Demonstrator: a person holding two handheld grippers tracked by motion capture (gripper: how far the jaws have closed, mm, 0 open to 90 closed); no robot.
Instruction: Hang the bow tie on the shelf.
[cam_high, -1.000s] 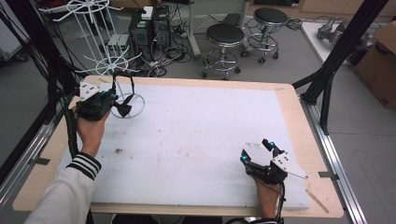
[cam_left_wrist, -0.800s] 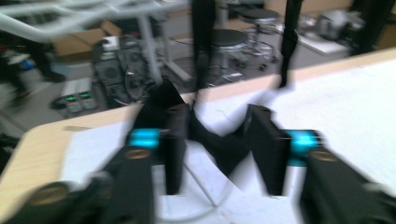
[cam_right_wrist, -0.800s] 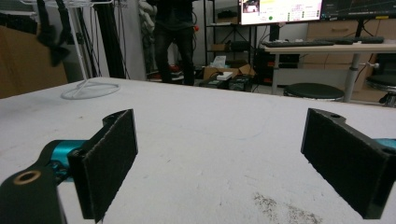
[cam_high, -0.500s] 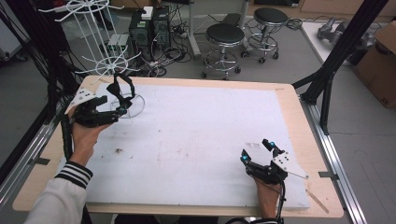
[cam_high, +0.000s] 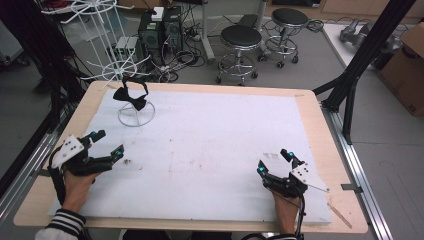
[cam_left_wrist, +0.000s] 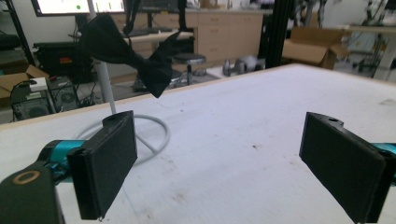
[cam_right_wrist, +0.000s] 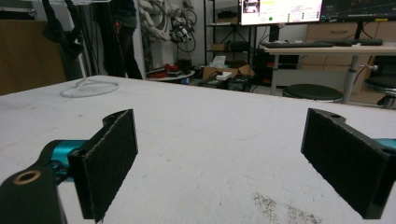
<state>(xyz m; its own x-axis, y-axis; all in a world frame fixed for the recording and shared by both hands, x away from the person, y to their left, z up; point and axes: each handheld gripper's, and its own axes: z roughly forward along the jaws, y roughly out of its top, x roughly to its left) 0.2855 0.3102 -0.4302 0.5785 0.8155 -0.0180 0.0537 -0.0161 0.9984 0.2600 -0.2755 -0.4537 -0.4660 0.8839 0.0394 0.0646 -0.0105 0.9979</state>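
A black bow tie (cam_high: 131, 97) hangs from a white wire stand whose ring base (cam_high: 136, 116) rests at the table's far left; in the left gripper view the bow tie (cam_left_wrist: 126, 51) dangles above the ring (cam_left_wrist: 159, 135). My left gripper (cam_high: 110, 141) sits near the left front edge, well short of the stand. Its jaws have just been opening and stand open with nothing between them (cam_left_wrist: 219, 163). My right gripper (cam_high: 273, 160) rests at the front right, open and empty (cam_right_wrist: 219, 163).
A white mat (cam_high: 215, 135) covers the wooden table (cam_high: 320, 125). Beyond the far edge are a white wire rack (cam_high: 100, 30), computer towers (cam_high: 160, 30) and two stools (cam_high: 241, 40). Black frame posts (cam_high: 350, 95) stand at the right side.
The left gripper has let go of the bow tie, which now hangs on the stand, and has pulled back and down toward the front left. The right gripper has kept still.
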